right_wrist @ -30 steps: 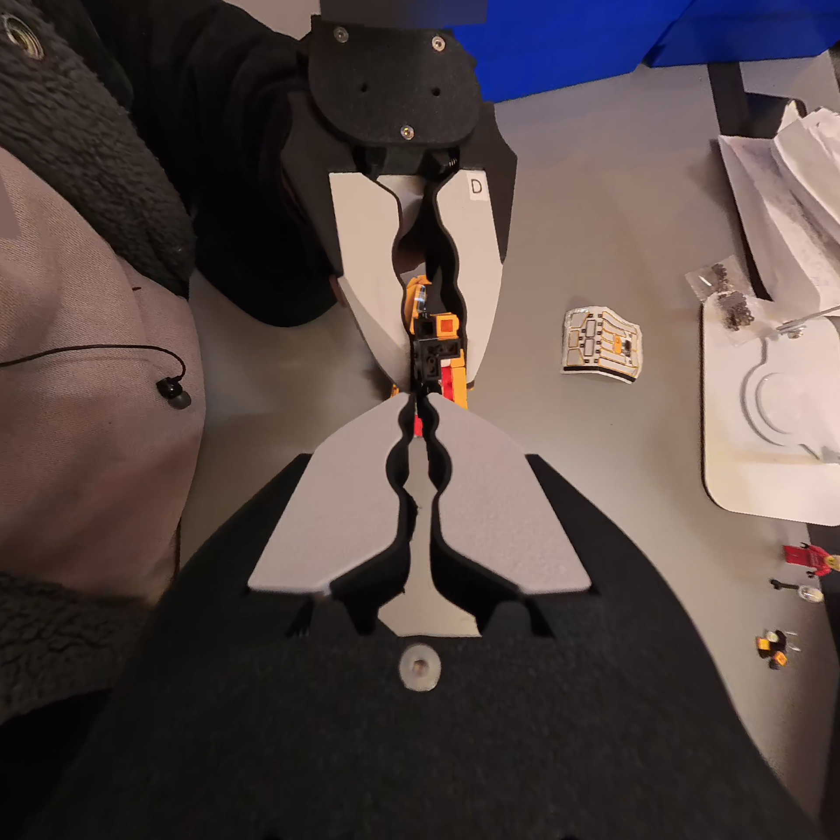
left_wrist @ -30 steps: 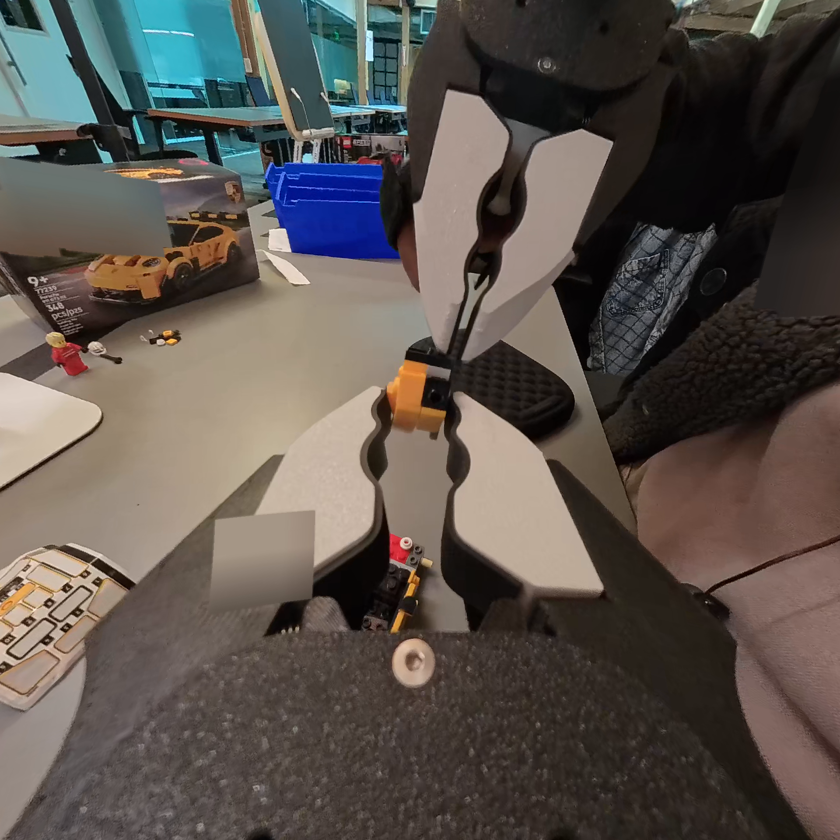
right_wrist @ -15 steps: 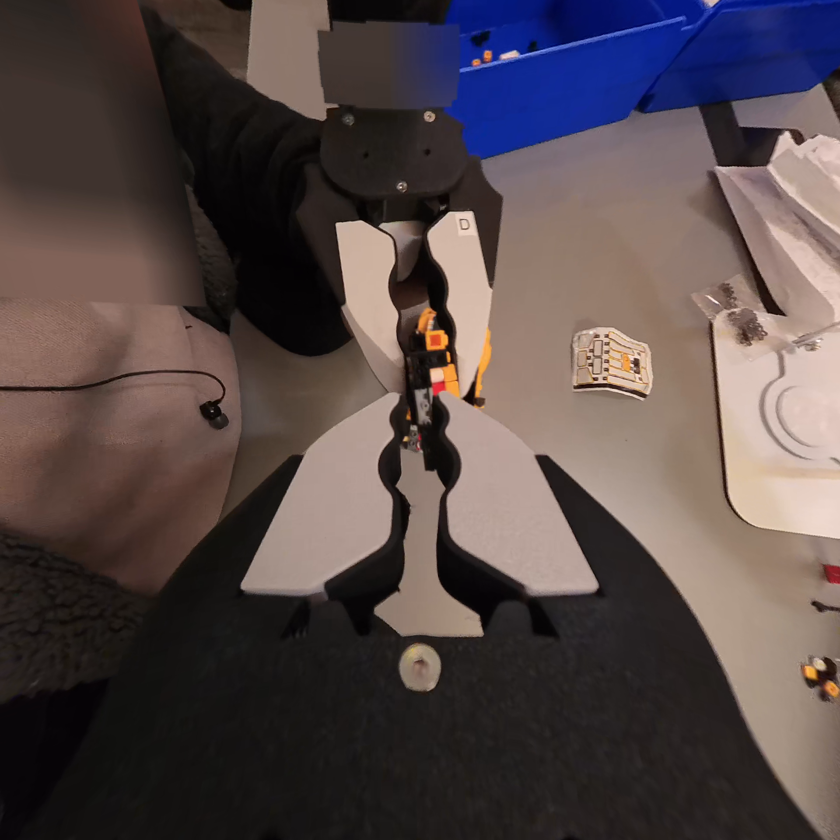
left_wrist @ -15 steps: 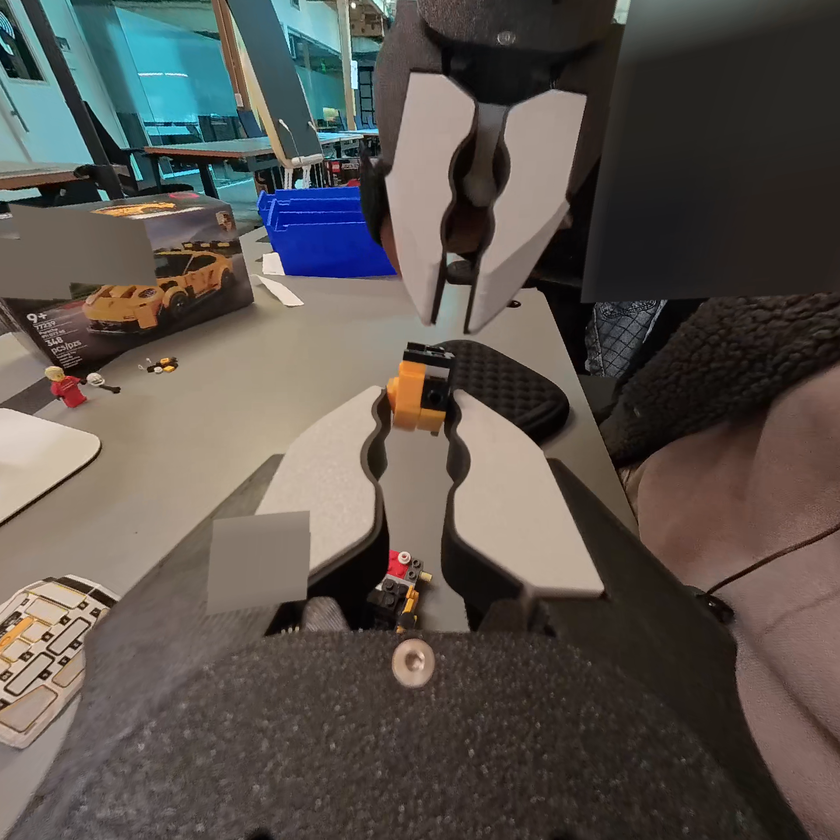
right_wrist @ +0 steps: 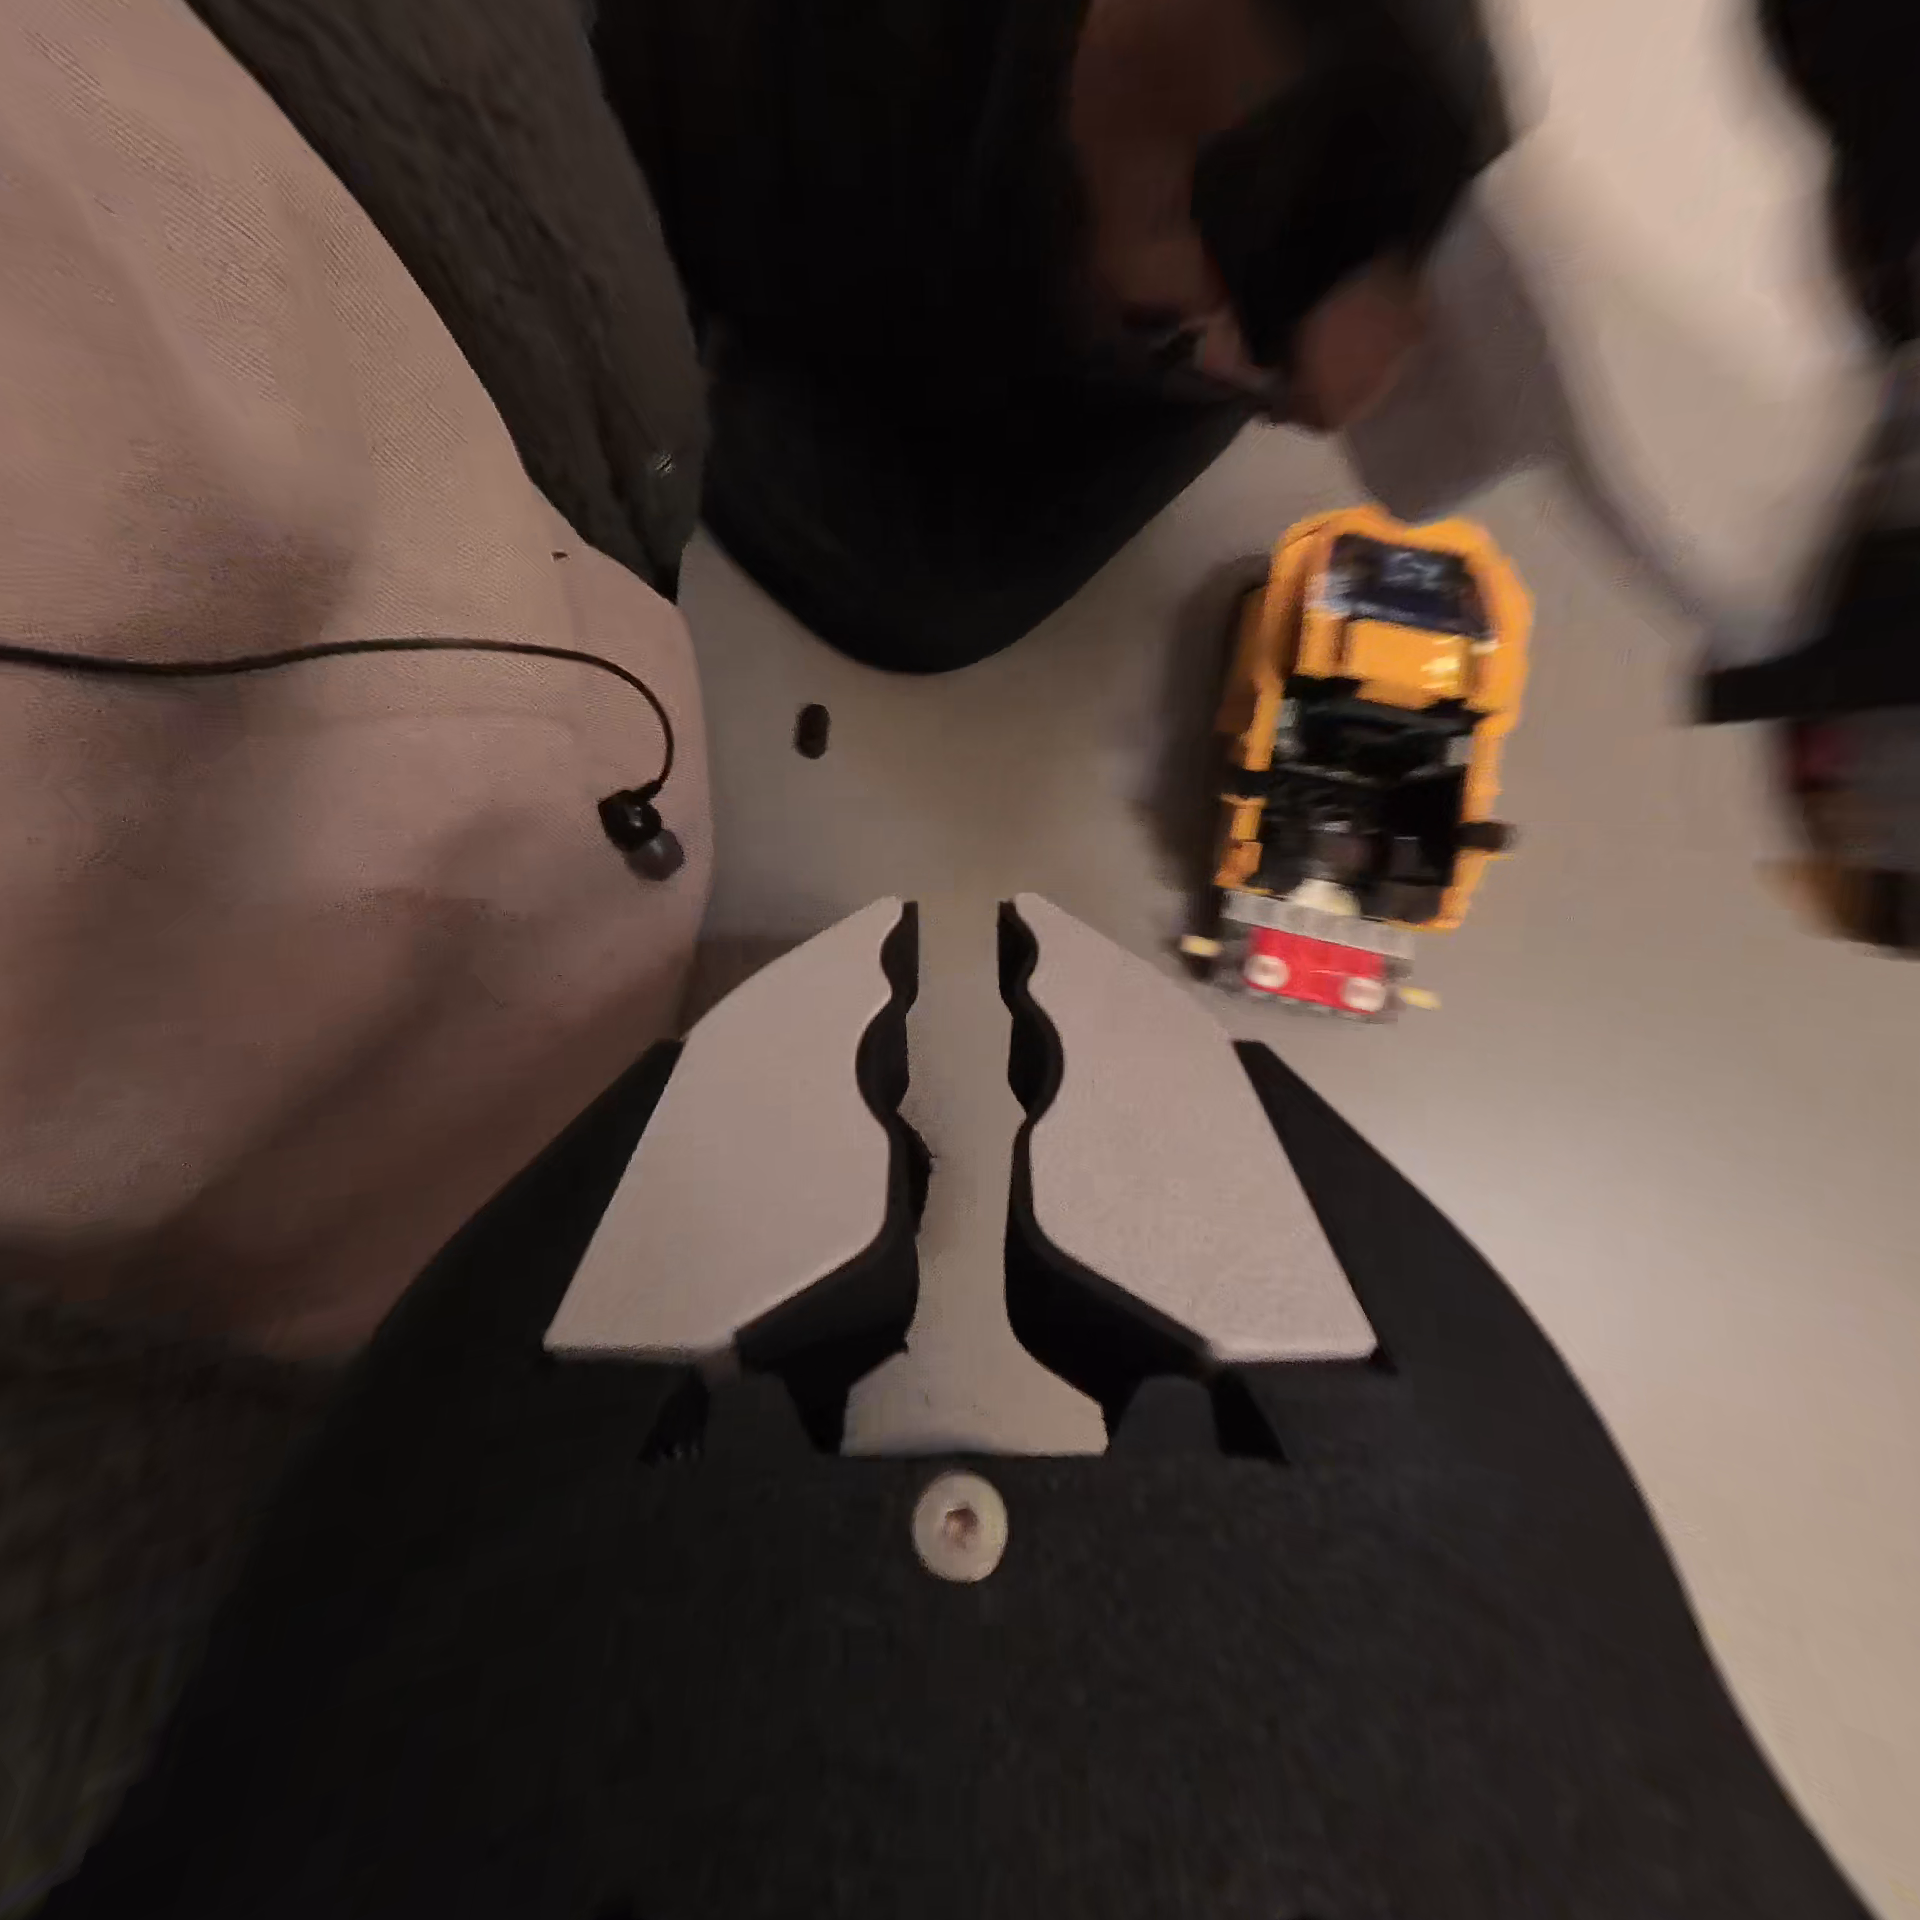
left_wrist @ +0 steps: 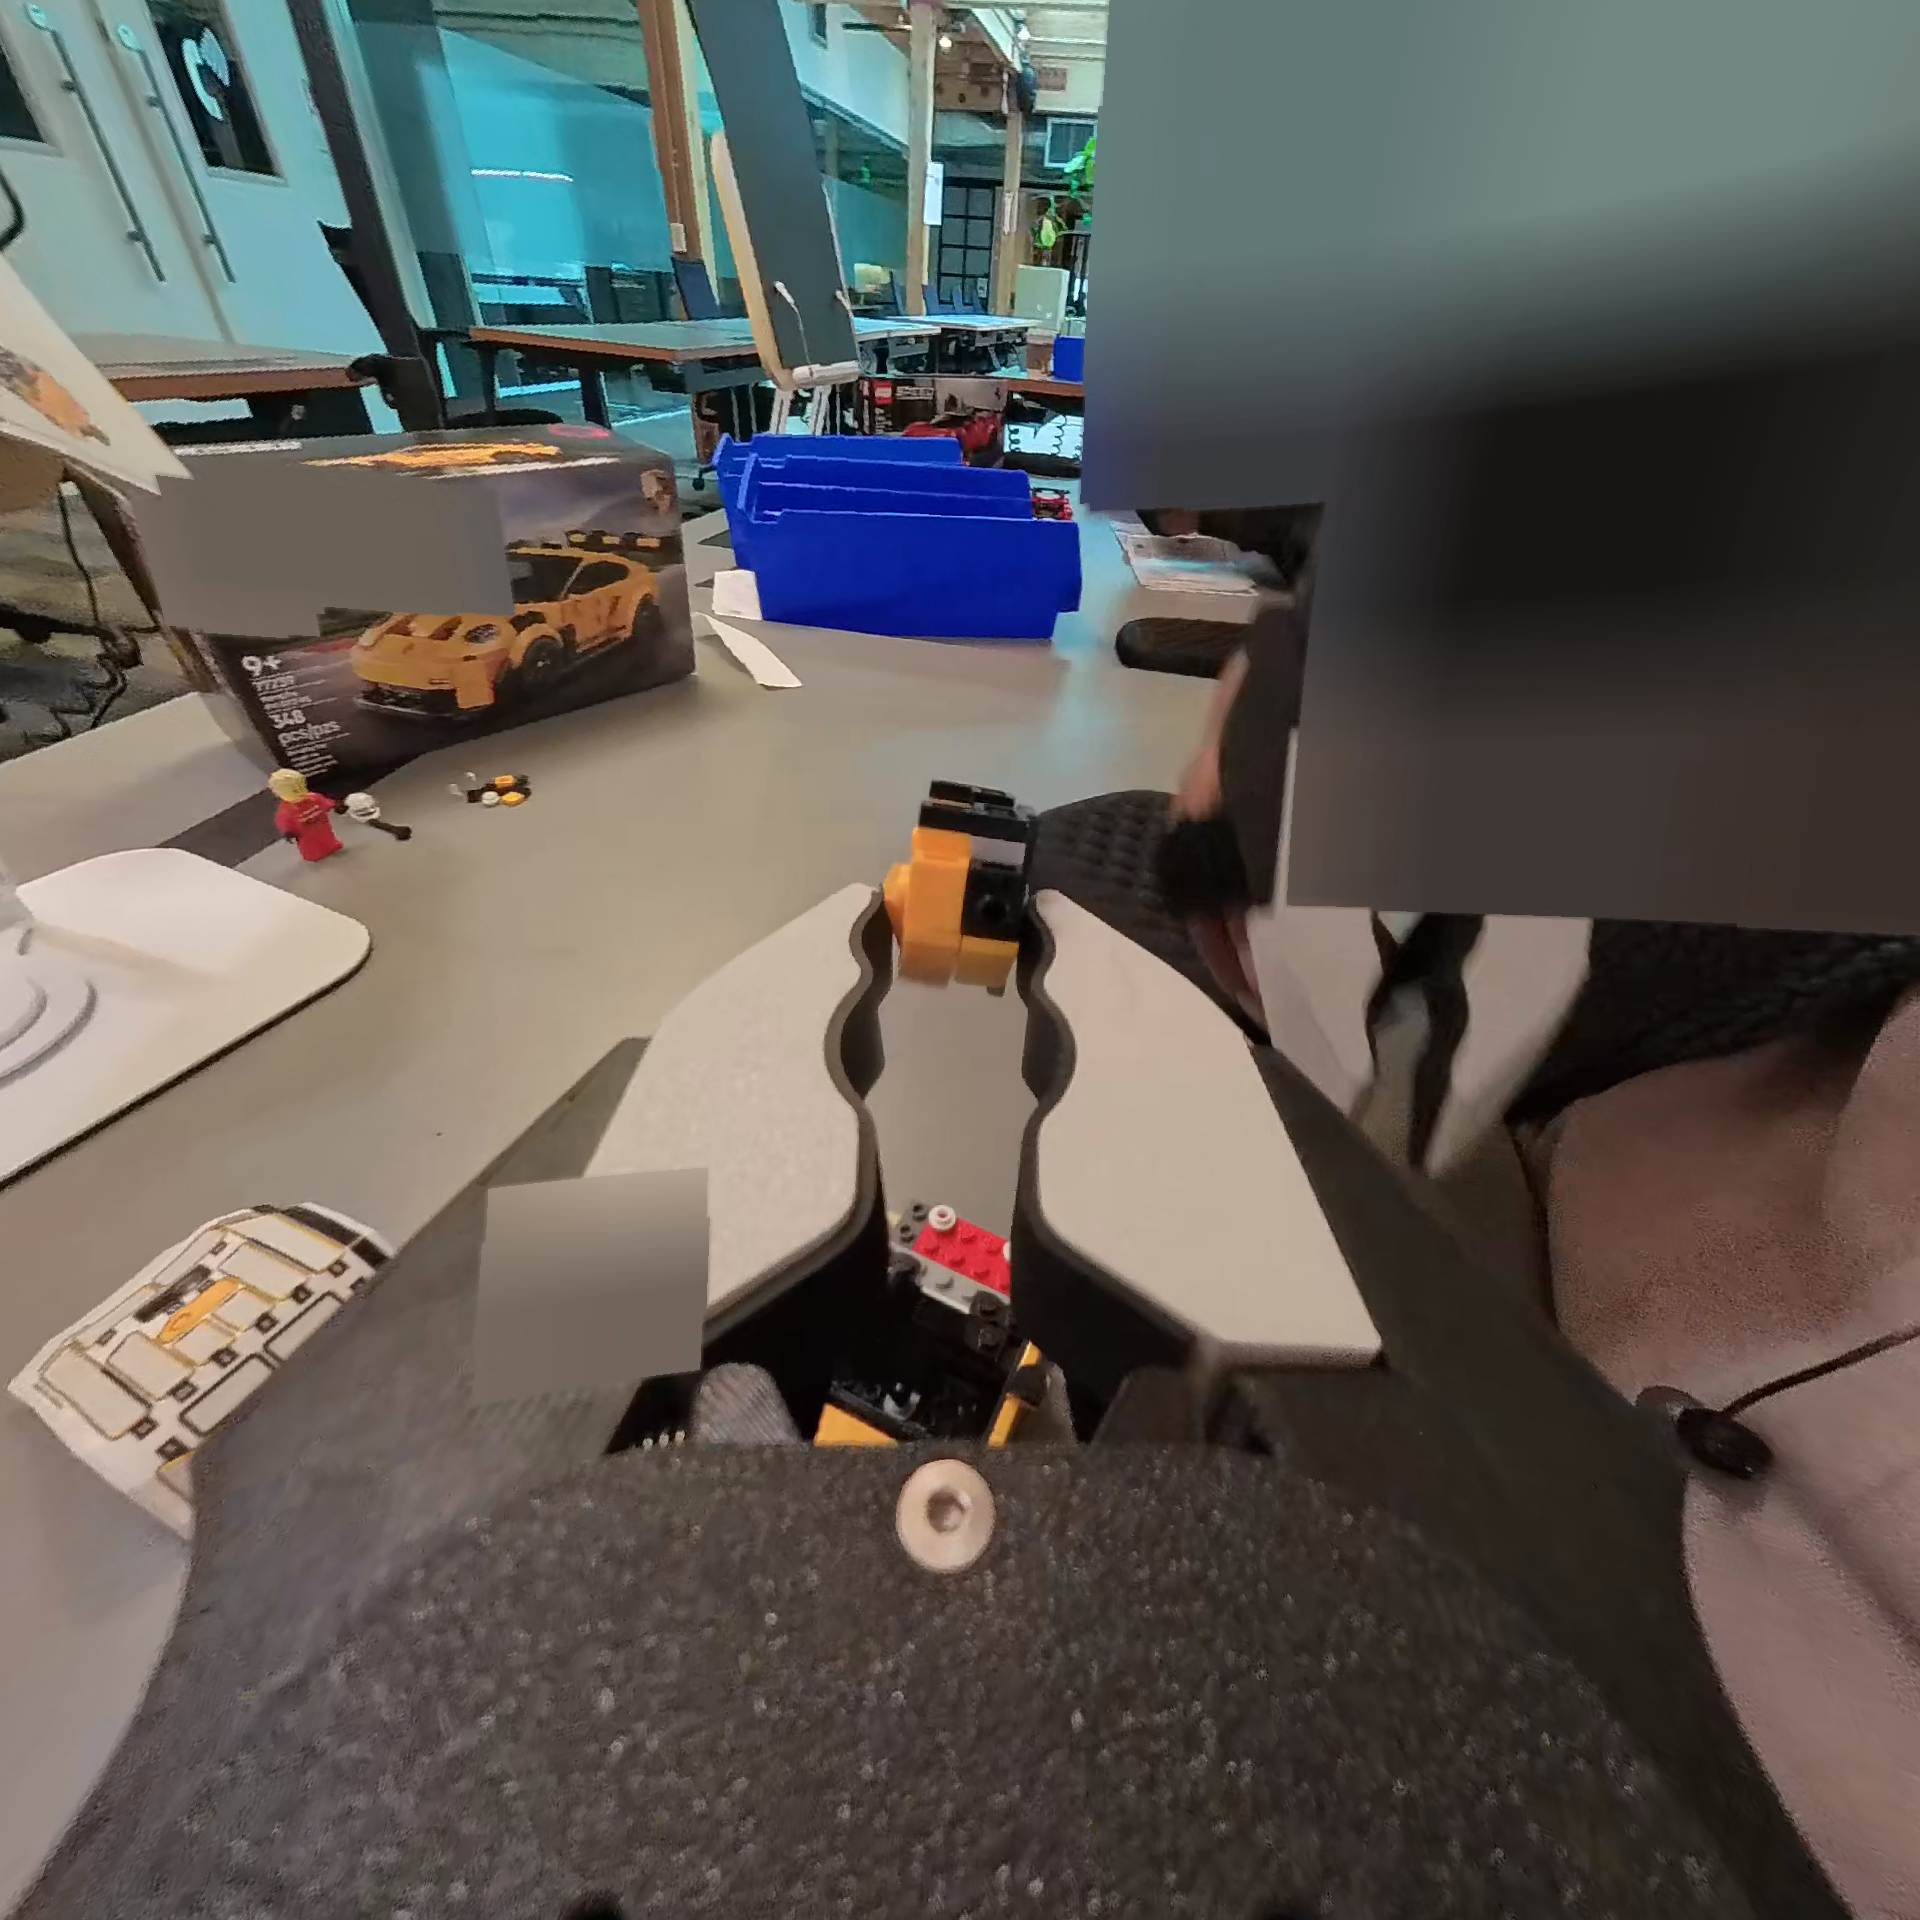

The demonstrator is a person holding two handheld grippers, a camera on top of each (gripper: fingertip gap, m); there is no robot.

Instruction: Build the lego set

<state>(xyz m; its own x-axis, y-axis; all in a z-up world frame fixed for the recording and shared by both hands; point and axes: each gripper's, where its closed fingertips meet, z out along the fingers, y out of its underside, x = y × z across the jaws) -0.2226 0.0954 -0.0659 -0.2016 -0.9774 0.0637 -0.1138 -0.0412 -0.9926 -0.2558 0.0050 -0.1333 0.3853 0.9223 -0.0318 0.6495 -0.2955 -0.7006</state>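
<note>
Grey table [left_wrist: 644,862] fills both views, with an open workspace of desks behind it, a set box [left_wrist: 436,623] and blue bins [left_wrist: 904,561] at its far side, and a minifigure [left_wrist: 307,821], a white mat [left_wrist: 156,966] and a sticker sheet [left_wrist: 197,1320] off to the left. The left gripper [left_wrist: 961,925] is clamped on a small orange and black block [left_wrist: 956,904], held clear of the table at its very tips. Straight below, seen through the gap between its fingers, lies the part-built car [left_wrist: 961,1247], red end up in that view. The right wrist view is blurred but shows the car [right_wrist: 1361,769] resting on the table, its long axis running away from the camera, red end nearest and orange nose farthest. It sits just beyond and to the right of the right gripper [right_wrist: 956,914], whose jaws stand a narrow way apart with nothing between them. A small dark piece [right_wrist: 812,727] lies loose ahead of those tips, and an earbud [right_wrist: 639,831] hangs on the person's clothing to the left. The left gripper looks the nearer to the car, being almost over it, so the likely next step is to bring the block down onto the body. That would call for lining it up along the car's length, with the right gripper swinging rightward to steady the car. Where exactly the block seats cannot be told.
</note>
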